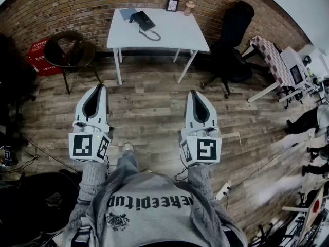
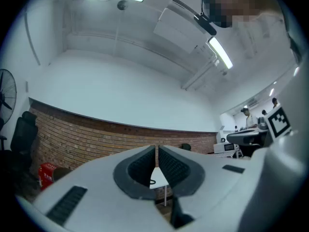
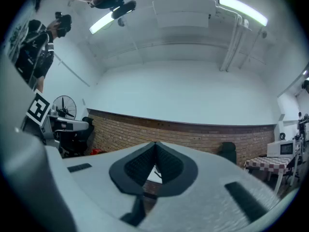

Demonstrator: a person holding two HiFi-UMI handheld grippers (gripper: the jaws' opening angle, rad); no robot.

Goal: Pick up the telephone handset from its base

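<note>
Well, in the head view the telephone handset [image 1: 141, 18] sits on the white table [image 1: 177, 35], toward its far left, seemingly resting on its base [image 1: 146, 22]. My left gripper [image 1: 101, 88] and right gripper [image 1: 193, 93] hang well short of that table. Left gripper view: jaws together, nothing between. Right gripper view: jaws likewise closed, empty.

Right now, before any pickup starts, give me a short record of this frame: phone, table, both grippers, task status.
telephone: dark, on the white table, its cord looping toward the person
table location: against the brick wall, across the wooden floor from the person
also on table: small picture frame at the back edge
left gripper: jaws together, nothing between them, held over the floor
right gripper: jaws together, nothing between them, held over the floor
task status: not yet begun; both grippers far from the telephone
</note>
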